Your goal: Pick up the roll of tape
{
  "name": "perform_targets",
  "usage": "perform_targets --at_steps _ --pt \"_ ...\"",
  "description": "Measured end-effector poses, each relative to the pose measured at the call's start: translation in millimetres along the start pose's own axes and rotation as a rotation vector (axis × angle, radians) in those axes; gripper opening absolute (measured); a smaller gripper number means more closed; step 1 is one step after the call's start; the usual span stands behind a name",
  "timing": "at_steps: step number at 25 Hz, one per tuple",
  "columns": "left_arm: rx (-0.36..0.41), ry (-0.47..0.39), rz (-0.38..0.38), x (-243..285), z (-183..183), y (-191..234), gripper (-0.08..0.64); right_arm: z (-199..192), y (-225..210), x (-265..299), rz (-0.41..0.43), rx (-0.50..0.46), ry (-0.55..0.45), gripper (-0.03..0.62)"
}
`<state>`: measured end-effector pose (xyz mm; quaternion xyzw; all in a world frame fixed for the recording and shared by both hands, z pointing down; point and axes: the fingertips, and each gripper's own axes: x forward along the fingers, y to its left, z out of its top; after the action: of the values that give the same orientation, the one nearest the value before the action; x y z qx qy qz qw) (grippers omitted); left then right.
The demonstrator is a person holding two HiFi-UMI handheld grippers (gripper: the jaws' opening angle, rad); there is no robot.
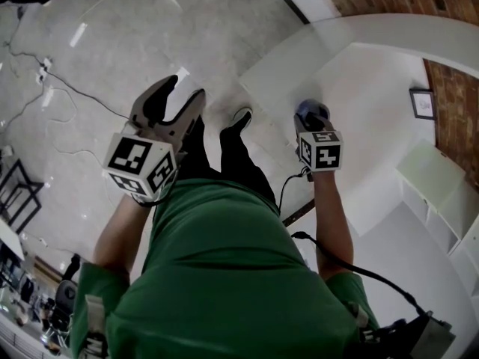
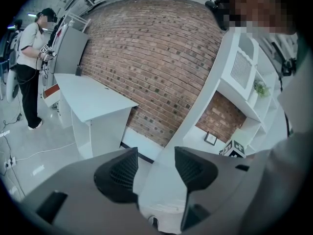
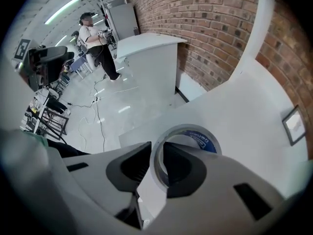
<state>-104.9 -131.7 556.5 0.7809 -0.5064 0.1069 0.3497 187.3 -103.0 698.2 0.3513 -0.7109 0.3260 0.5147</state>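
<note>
Your right gripper (image 3: 156, 148) is clamped on the roll of tape (image 3: 188, 130). Its own view shows one finger inside the roll's hole and the other against the outside, with the roll's wall pinched between them. The head view cannot show that. There the gripper (image 1: 314, 118) points steeply down and covers most of the roll (image 1: 305, 108), leaving only a bluish rim above its marker cube (image 1: 320, 149).

The roll lies flat, hole up, on the white desk (image 1: 359, 88), near the desk corner closest to your feet and close to the edge that borders the floor.

Your left gripper (image 2: 155, 153) has its fingers apart with nothing between them. In the head view it hangs (image 1: 183, 92) over the grey floor (image 1: 112, 43), left of your legs and well apart from the desk. Its own view looks towards the brick wall (image 2: 156, 58) and catches the right gripper's cube (image 2: 234, 148), but not the roll.

Counted:
- One roll of tape.
- Two grippers, each with one marker cube; the left one's is (image 1: 142, 163).
- One framed picture (image 1: 423, 103) on the desk against the brick wall.
- One second white desk (image 3: 146, 48) across the room.
- One person standing (image 3: 95, 43) beside that second desk. Only the two gripper views show that desk and that person.
</note>
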Motion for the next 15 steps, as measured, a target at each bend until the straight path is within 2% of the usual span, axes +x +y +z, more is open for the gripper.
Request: perform_targets --at_steps 4,8,15 --pt "0.021 -0.015 -0.013 2 13 -9 0.245 10 -4 -13 0.005 0.034 -0.054 0.07" --pt "0.042 -0.029 -0.032 6 18 -25 0.245 13 -8 -23 0.029 0.076 -0.109 0.072" --pt "0.078 -0.061 -0.058 -13 32 -42 0.245 31 5 -63 0.039 0.144 -0.269 0.071"
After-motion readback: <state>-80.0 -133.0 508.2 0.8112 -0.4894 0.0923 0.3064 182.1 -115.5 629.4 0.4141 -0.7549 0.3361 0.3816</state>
